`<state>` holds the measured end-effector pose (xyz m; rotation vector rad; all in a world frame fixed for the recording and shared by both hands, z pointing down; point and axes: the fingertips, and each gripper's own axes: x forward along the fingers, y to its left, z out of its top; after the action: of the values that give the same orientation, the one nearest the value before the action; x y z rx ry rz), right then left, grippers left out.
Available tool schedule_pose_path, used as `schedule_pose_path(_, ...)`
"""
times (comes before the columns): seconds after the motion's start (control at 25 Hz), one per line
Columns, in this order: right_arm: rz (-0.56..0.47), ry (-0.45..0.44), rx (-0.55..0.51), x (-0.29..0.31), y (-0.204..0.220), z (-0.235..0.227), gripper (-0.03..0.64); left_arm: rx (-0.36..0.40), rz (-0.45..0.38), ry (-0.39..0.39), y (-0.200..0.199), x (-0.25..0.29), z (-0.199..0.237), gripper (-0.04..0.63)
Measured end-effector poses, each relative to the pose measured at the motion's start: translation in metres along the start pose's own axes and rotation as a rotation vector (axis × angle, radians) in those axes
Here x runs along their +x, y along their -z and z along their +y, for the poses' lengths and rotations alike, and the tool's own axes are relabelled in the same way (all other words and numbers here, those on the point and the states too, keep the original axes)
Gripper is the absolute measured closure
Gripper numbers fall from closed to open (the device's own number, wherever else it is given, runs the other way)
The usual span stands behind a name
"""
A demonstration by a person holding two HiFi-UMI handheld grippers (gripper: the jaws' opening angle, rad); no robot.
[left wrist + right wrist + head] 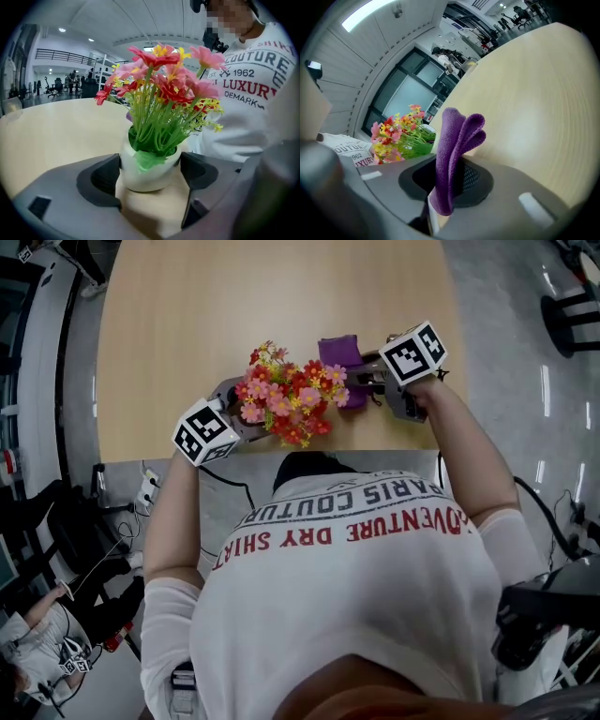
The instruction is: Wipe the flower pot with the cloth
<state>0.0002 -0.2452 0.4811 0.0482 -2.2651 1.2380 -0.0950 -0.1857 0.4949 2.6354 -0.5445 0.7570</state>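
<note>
A pale wooden tabletop (234,296) stands on a grey glossy floor (506,324) in a large open hall with glass partitions and ceiling lights. The task's things are gathered near its near edge, just in front of the person in a white printed shirt (356,559). The flower pot (140,176), small, white and round, stands upright and appears to rest on the tabletop. It carries a thick bunch of pink, red and yellow artificial flowers (286,395) on green stems. The left gripper (150,174) has its jaws set on either side of the pot, both dark pads against the white wall, so that it holds the pot low down. Its marker cube (204,432) shows at the table's edge in the head view. The right gripper (450,180) comes in from the other side, and its jaws are clamped on the cloth (457,136), a purple one folded into several layers that stand up out of the grip. In the head view the cloth (339,352) lies just beside the blooms on their right, level with the right gripper's marker cube (413,352). The right gripper view shows the cloth apart from the flowers and from the pot's rim behind them. Cables (141,493) trail over the floor to the person's left.
</note>
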Motion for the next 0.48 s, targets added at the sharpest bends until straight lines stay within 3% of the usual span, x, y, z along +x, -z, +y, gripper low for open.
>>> schedule_pose_path(0.16, 0.017, -0.115, 0.004, -0.005, -0.006, 0.036, 0.560, 0.018, -0.019, 0.033, -0.007, -0.003, -0.004, 0.183)
schedule_pose_path(0.48, 0.092, -0.143, -0.021, 0.022, -0.005, 0.032, 0.559, 0.031, -0.035, 0.042, -0.003, -0.002, -0.005, 0.183)
